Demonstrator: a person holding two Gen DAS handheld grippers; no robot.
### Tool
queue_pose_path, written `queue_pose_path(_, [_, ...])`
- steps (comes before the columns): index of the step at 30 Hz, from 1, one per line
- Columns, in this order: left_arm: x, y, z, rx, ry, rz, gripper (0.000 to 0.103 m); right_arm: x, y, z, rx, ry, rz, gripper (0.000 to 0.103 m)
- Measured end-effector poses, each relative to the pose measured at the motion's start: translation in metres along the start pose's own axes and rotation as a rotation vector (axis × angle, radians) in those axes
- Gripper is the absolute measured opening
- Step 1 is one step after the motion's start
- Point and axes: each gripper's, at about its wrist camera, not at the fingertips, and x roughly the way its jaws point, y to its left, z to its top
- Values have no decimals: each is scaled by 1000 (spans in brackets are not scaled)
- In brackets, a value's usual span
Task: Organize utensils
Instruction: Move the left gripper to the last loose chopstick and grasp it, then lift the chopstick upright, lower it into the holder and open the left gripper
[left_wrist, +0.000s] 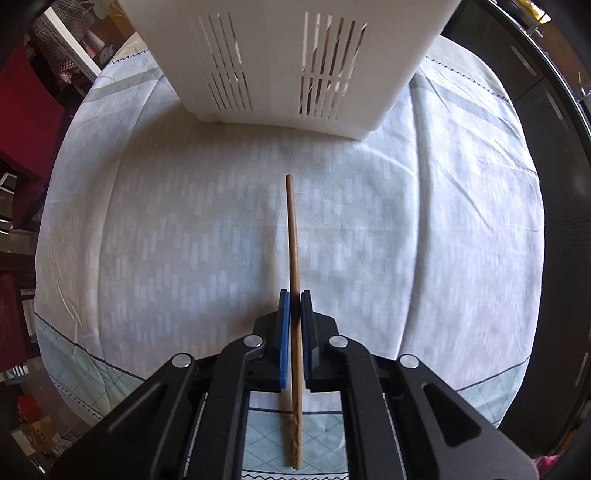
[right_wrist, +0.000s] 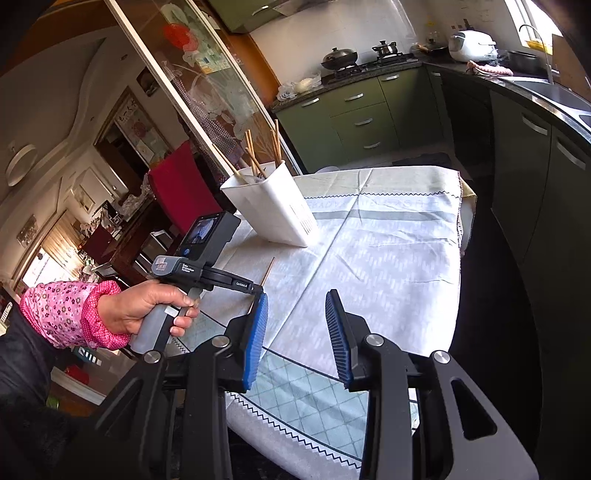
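On the pale tablecloth (left_wrist: 184, 221), left claw (left_wrist: 294, 299) pinches a chopstick (left_wrist: 292, 229); right claw (right_wrist: 297, 321) gapes wide.

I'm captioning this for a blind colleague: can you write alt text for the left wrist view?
The left gripper has its blue-padded jaws shut on a single wooden chopstick pointing ahead toward a white slotted utensil holder. Below lies a pale patterned tablecloth.

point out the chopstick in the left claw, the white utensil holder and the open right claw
chopstick (left_wrist: 293, 236), left wrist view, mid-shaft ahead of the pads
white utensil holder (right_wrist: 271, 208), right wrist view, side wall
right claw (right_wrist: 297, 334), right wrist view, gap between fingertips
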Motion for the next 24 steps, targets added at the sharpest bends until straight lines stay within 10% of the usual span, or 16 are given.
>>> queue_pose_path(24, [-132, 136, -77, 161, -534, -207, 6, 67, 119, 26, -128, 88, 14, 34])
